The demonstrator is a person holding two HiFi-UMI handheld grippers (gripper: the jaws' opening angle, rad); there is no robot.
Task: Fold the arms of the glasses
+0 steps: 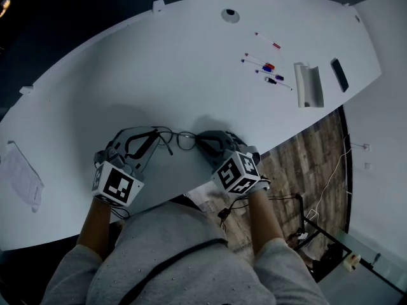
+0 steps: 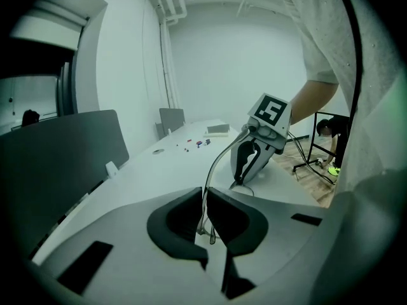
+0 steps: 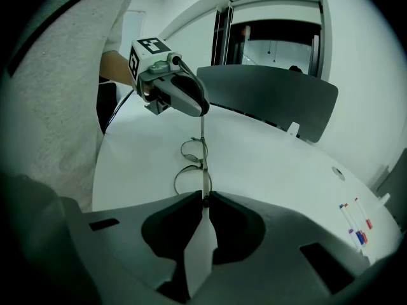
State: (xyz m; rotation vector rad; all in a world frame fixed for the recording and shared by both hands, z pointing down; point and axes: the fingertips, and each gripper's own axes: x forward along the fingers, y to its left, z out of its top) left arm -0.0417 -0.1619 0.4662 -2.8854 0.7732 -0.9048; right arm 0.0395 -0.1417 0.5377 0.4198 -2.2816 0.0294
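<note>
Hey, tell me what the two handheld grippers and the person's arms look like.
The left gripper and right gripper are grey plastic shells with black padded jaws. Each carries a white cube printed with black square markers. Thin black cables trail from the right one. The person wears a grey sweatshirt with its sleeves pushed up.

Head view steeply down; gripper views low, opposed, sharing glasses (image 3: 189,178).
</note>
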